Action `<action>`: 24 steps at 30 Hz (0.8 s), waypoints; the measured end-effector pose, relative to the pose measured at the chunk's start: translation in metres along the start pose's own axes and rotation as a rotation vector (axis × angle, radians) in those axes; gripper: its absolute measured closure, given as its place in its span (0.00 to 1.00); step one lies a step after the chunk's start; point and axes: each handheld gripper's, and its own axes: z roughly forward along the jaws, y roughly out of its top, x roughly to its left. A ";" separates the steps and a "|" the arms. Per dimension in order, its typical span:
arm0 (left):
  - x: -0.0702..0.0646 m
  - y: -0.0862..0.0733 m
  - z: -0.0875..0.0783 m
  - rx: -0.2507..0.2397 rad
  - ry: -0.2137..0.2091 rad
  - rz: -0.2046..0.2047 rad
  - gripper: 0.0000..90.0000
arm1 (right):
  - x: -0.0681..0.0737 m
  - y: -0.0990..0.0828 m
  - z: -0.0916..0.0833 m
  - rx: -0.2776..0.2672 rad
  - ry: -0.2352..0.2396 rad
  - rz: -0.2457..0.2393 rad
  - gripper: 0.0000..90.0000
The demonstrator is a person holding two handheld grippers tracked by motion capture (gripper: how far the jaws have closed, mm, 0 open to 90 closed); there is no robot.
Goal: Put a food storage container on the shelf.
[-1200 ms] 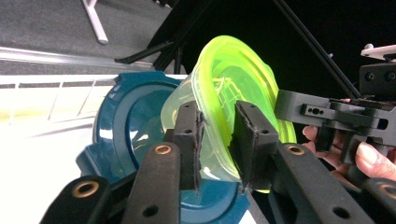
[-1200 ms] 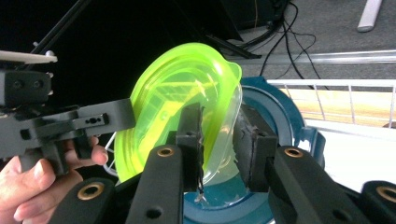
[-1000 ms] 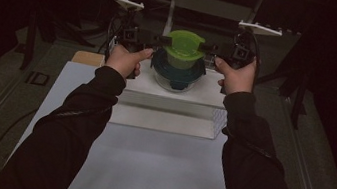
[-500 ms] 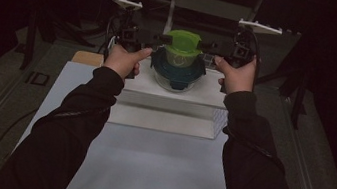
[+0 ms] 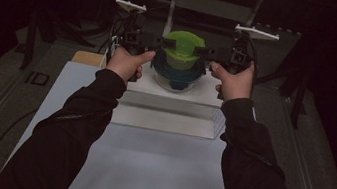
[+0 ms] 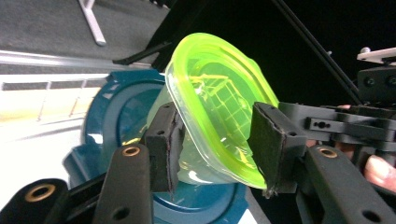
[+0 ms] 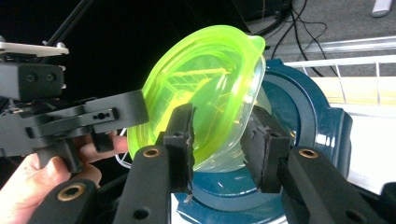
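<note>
I see a translucent lime-green container (image 5: 181, 51) with its lid on, sitting upright atop a dark blue-lidded clear container (image 5: 177, 73). The stack stands on a white raised platform (image 5: 176, 93) at the surface's far edge, roughly centred.

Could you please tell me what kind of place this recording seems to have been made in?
Probably a lab or recording workspace rather than a kitchen: a white table stands in a dark room, cables trail over a grey floor, and a person works two hand-held grippers on a green container nested in a blue one.
</note>
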 end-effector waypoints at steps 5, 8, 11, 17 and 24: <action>0.000 0.000 0.000 0.005 -0.003 -0.006 0.54 | -0.002 0.001 -0.004 -0.012 -0.003 0.013 0.67; 0.001 0.001 0.000 0.002 0.003 -0.007 0.49 | -0.003 0.002 -0.005 -0.017 -0.014 0.009 0.63; 0.000 0.003 -0.003 -0.006 0.002 -0.001 0.43 | -0.005 0.004 -0.008 -0.032 -0.031 -0.011 0.55; -0.002 0.000 -0.014 -0.030 -0.018 0.065 0.32 | -0.004 0.005 -0.015 -0.052 -0.041 -0.059 0.38; -0.007 -0.012 -0.027 -0.043 -0.060 0.147 0.15 | 0.002 0.001 -0.024 -0.056 -0.001 -0.140 0.27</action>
